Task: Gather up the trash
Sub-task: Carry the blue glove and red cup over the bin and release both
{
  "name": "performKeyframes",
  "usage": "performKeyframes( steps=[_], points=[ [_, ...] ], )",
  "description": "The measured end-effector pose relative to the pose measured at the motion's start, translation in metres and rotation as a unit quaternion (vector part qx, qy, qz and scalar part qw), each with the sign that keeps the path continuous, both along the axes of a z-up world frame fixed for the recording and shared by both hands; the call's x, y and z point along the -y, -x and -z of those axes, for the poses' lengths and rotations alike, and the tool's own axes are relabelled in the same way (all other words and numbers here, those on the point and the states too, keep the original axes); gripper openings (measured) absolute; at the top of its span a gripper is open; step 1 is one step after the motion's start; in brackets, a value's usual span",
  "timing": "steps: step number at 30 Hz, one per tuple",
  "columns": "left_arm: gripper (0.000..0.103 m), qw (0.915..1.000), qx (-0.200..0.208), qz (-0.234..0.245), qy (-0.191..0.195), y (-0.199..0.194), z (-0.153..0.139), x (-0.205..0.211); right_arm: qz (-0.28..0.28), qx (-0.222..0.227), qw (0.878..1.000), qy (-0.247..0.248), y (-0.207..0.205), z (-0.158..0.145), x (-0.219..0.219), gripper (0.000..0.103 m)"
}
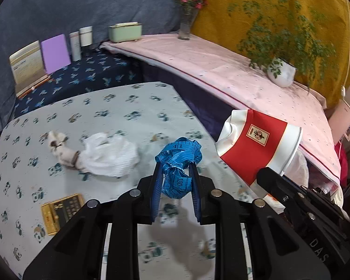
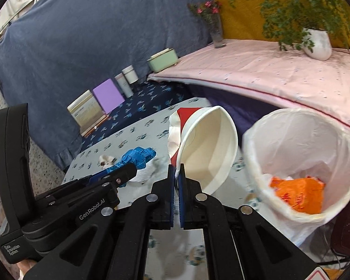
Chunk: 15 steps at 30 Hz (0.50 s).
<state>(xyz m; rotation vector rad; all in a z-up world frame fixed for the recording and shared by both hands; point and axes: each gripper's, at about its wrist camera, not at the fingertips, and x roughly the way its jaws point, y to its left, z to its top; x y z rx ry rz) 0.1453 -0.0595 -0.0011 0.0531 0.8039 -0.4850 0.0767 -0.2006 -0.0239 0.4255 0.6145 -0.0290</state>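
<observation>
- Right wrist view: the right gripper (image 2: 176, 175) has its jaws pressed together on the rim of a crushed red-and-white paper cup (image 2: 207, 149), which hangs tilted with its mouth facing the camera, just left of the lined trash bin (image 2: 252, 140).
- Left wrist view: the left gripper (image 1: 176, 175) pinches a tangled blue measuring tape (image 1: 178, 163) between its blue pads; the bundle bulges above the fingertips and a loop hangs below them. In this view the bin is mostly hidden behind the cup, to the right.
- The bin stands off the table's edge, below the pink cloth shelf (image 2: 280, 77), with an orange wrapper (image 2: 298, 191) already at its bottom.
- The step in hand looks like carrying both pieces to the bin. The cup is nearest, so it should go first: bring it over the middle of the opening before the jaws part, since a thin rim grip lets a light cup swing and catch the liner's edge.
- The tape follows. Its hanging loop could snag the bin's rim, so it should cross above the rim and come down centred.
- The two grippers are close together; keeping the left one behind the cup avoids a knock.
- Left of the bin, on the panda-print table (image 1: 23, 163), a crumpled white tissue (image 1: 109, 156) and a rolled sock-like cloth (image 1: 60, 147) remain, and whether the gold box (image 1: 60, 210) is trash I cannot tell.
</observation>
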Motion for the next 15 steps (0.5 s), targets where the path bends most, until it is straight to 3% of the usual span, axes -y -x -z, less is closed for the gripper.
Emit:
performKeyframes(
  steps=[15],
  points=[
    [0.022, 0.9954, 0.001, 0.095, -0.010, 0.027, 0.001, 0.126, 0.106, -0.009, 0.994, -0.017, 0.040, 0.017, 0.110, 0.004]
  ],
)
